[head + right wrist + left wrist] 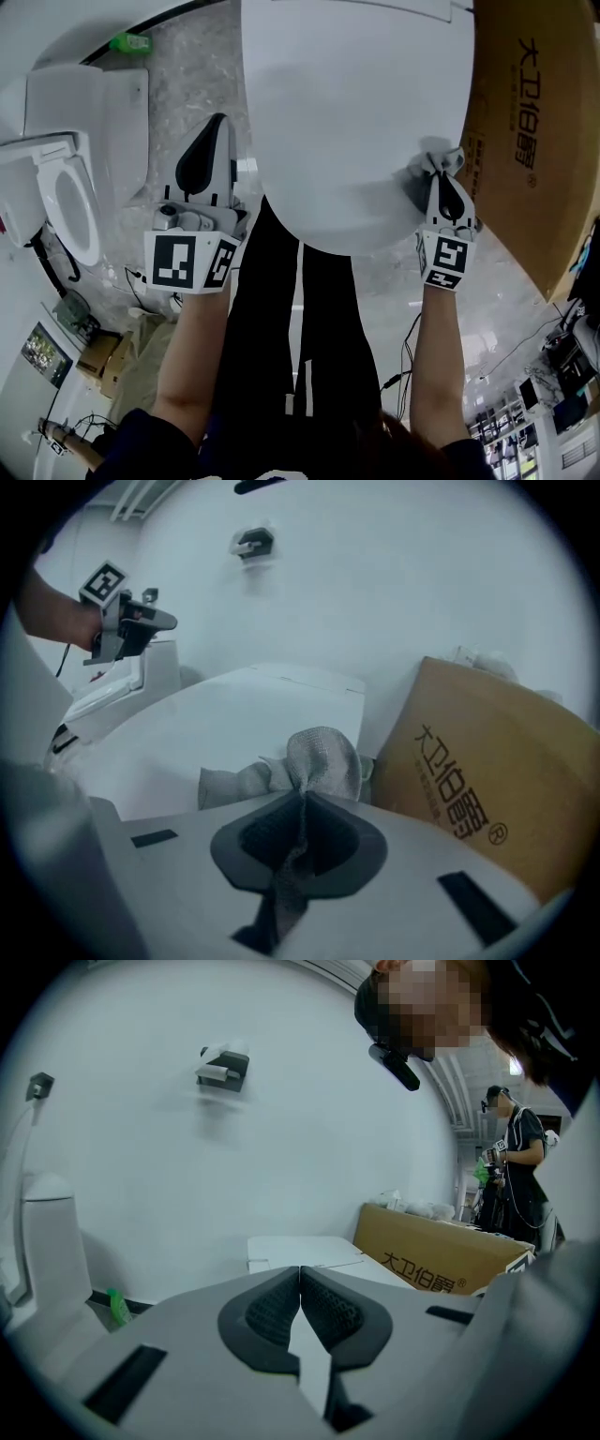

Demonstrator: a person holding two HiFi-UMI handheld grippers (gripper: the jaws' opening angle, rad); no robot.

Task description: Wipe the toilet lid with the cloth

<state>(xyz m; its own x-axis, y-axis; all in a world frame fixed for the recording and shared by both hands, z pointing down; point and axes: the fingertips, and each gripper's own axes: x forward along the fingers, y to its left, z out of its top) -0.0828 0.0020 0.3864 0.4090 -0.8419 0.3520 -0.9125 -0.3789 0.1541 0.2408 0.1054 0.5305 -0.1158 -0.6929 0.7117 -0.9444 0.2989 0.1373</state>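
Note left claw point(214, 131) clenched on nothing just beside the left edge of lid point(356, 112), and right claw point(448, 183) grasping cloth point(427, 169) bunched at the lid's right rim, near box point(530, 122). Expect probable slip of cloth out of that thin pinch under wiping drag, or a snag on box. Use head view for both claws and whole lid; use right gripper view alone for the fold between pads point(342, 846).
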